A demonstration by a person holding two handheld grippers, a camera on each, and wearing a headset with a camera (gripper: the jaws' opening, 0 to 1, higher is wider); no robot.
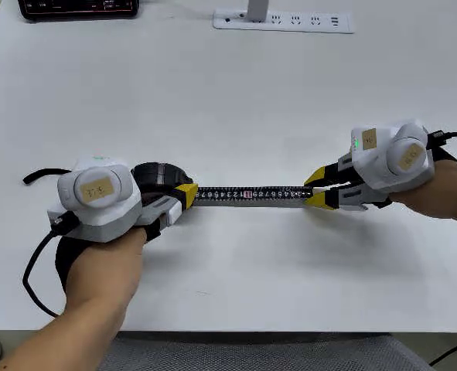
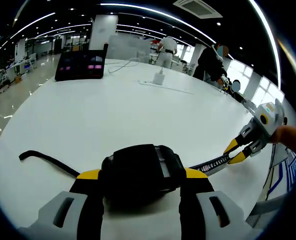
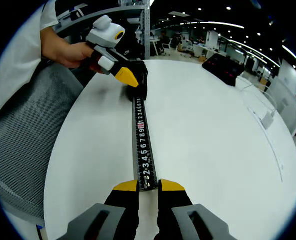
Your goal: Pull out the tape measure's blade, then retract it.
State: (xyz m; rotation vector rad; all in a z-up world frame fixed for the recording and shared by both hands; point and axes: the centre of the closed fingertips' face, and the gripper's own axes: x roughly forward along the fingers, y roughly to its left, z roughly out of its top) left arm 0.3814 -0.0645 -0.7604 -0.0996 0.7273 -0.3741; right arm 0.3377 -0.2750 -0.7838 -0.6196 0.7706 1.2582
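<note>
White tabletop: level and facing each other, the left tool clamps the tape measure and the right tool pinches its blade, marked 1–9.

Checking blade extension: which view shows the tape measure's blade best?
Right gripper view: the blade runs straight from the right tongs to the case, numerals legible. Head view shows its full span sideways, numerals small. Left gripper view shows a short stretch beyond the case.
</note>
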